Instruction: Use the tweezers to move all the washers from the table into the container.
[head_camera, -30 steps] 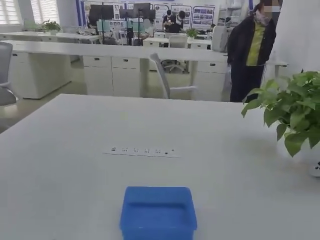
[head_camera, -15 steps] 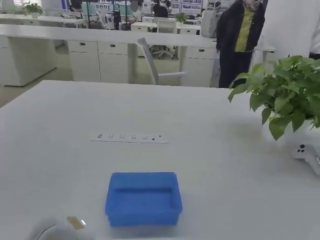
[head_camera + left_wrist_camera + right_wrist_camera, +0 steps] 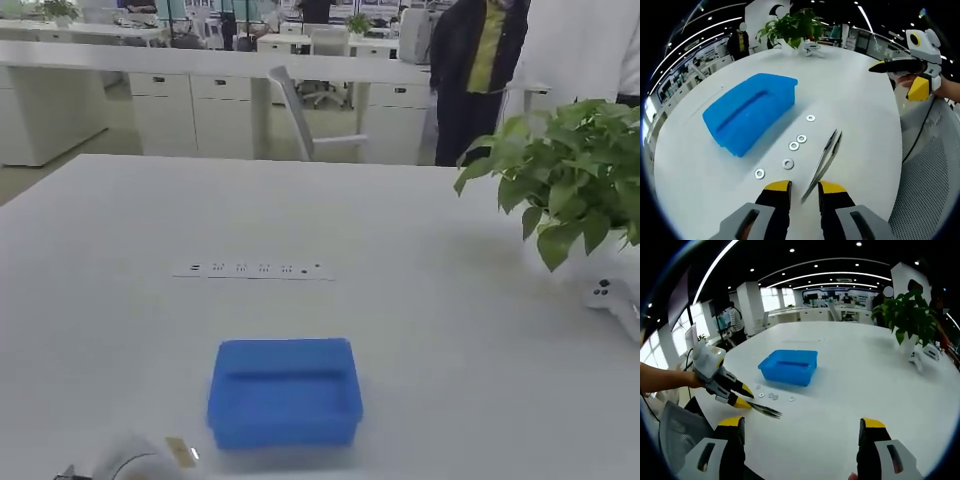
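In the left gripper view the left gripper (image 3: 805,187) has its yellow-tipped jaws closed on the near end of the tweezers (image 3: 825,155), whose points angle forward, low over the white table (image 3: 855,110). In its own view the right gripper (image 3: 802,425) has its jaws spread wide with nothing between them. Five washers (image 3: 794,146) lie in a loose line on the table, just beside the tweezers and between them and the blue container (image 3: 747,117), none inside it as far as its visible part shows. In the head view a white rounded part of a gripper is cut off at the bottom edge, too little to tell which. Beyond the container a socket strip (image 3: 252,270) is set flush in the tabletop, its markings too small to read. At the right edge stand a leafy plant (image 3: 570,180) and a white device (image 3: 610,295), partly cropped. Farther back are white desks (image 3: 210,95), a chair (image 3: 305,125) and a standing person (image 3: 480,60). The wall displays at the back are too blurred to read.
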Action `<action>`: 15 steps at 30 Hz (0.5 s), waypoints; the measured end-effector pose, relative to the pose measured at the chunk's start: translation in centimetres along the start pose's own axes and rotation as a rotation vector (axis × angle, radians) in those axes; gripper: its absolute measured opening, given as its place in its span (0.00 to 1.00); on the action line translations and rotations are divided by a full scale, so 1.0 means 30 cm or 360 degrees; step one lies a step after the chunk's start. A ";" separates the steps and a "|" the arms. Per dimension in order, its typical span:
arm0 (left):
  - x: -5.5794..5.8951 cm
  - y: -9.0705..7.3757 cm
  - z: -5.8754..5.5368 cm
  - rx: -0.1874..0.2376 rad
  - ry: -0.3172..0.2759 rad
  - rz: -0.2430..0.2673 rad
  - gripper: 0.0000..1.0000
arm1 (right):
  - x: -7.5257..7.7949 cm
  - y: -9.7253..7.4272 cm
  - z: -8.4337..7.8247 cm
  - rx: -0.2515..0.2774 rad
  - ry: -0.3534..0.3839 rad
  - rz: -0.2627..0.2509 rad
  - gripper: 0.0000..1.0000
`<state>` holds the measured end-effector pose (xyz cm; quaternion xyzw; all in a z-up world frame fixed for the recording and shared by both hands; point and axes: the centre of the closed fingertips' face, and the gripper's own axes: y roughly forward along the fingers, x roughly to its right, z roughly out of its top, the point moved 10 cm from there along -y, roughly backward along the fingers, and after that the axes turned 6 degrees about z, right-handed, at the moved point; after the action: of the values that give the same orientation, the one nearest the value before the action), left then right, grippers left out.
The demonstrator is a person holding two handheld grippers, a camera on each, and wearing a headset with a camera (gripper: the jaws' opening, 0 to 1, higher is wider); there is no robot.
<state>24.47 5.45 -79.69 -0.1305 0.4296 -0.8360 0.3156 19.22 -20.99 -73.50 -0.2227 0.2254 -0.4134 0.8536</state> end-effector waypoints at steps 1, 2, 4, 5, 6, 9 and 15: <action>0.002 0.000 0.001 0.0000 0.0013 0.0000 0.17 | -0.001 0.002 0.001 0.0001 -0.0002 0.0004 0.94; 0.001 -0.002 -0.001 -0.0007 0.0051 -0.0002 0.16 | -0.003 0.005 0.001 -0.0001 -0.0004 0.0013 0.94; 0.004 -0.003 -0.002 -0.0008 0.0085 0.0011 0.14 | -0.005 0.008 0.001 -0.0003 -0.0010 0.0026 0.94; 0.008 -0.004 -0.002 -0.0008 0.0087 0.0000 0.13 | -0.006 0.009 0.002 -0.0001 -0.0017 0.0033 0.94; 0.010 -0.004 -0.003 -0.0004 0.0099 0.0003 0.12 | -0.009 0.012 0.003 0.0005 -0.0029 0.0045 0.94; 0.019 -0.004 -0.002 0.0000 0.0128 -0.0001 0.08 | -0.012 0.017 0.002 -0.0011 -0.0048 0.0056 0.93; 0.023 -0.007 0.000 -0.0046 0.0146 0.0027 0.02 | -0.031 0.011 0.027 0.0026 -0.0062 0.0082 0.93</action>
<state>23.86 5.11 -79.58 -0.0930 0.4566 -0.8321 0.3008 19.36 -19.91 -72.87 -0.2179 0.2110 -0.3886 0.8700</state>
